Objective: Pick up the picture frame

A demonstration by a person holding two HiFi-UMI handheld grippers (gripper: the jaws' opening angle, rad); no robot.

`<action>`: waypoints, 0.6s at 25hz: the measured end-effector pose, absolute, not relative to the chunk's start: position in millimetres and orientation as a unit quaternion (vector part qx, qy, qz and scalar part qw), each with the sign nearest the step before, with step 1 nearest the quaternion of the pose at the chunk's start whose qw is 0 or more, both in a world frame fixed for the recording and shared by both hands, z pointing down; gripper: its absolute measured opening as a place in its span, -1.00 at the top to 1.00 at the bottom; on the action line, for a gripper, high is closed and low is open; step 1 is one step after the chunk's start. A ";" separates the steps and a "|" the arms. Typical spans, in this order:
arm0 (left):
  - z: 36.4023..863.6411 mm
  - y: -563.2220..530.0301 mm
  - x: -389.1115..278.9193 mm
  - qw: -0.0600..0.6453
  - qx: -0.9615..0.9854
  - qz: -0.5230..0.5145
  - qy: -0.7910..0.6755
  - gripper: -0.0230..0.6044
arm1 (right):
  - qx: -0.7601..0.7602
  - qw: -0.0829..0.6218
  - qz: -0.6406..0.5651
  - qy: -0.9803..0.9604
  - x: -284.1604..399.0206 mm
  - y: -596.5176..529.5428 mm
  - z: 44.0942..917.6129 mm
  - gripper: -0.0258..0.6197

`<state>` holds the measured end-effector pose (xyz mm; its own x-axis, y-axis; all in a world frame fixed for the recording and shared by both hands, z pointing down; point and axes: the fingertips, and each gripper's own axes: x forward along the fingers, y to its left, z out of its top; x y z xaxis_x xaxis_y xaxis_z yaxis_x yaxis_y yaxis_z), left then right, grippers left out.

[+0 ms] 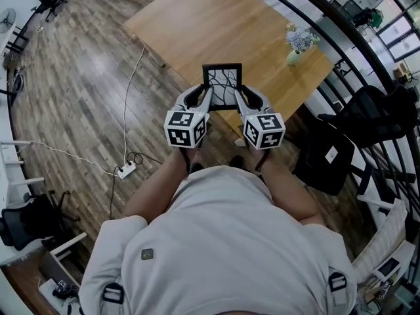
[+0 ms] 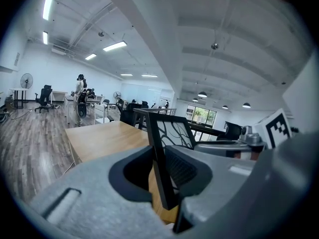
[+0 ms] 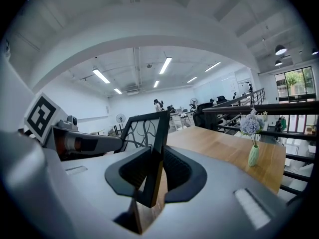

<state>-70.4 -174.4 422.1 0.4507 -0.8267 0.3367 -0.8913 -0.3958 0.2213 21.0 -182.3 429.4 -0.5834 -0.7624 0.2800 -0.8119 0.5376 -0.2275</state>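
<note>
The picture frame (image 1: 222,84), black-edged with a dark branch pattern on white, hangs upright above the near edge of the wooden table (image 1: 197,25). My left gripper (image 1: 205,101) is shut on its left side edge, and my right gripper (image 1: 239,101) is shut on its right side edge. In the left gripper view the frame's edge (image 2: 160,163) runs between the dark pads, with the patterned face (image 2: 172,133) beyond. The right gripper view shows the other edge (image 3: 155,158) pinched the same way, the left gripper's body (image 3: 75,143) showing past it.
A small green vase of pale blue flowers (image 1: 298,44) stands near the table's right corner. Black railings (image 1: 354,64) and a dark chair (image 1: 374,117) lie to the right. A white power strip (image 1: 126,170) and cables cross the wooden floor on the left.
</note>
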 end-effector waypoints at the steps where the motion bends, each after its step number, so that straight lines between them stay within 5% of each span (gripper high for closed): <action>1: 420.2 -171.2 -78.4 0.186 0.833 0.085 -0.515 0.66 | 0.453 0.073 0.166 -0.873 13.1 -178.7 427.0 0.64; 15: 423.8 -110.2 -176.3 0.198 0.859 0.075 -0.466 0.67 | 0.495 0.087 0.163 -0.849 -84.1 -106.1 427.3 0.64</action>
<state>-176.3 -110.2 423.8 0.5543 -0.7709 0.3138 -0.8305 -0.4875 0.2695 -84.1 -106.1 427.3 -0.4941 -0.8126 0.3091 -0.8693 0.4557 -0.1915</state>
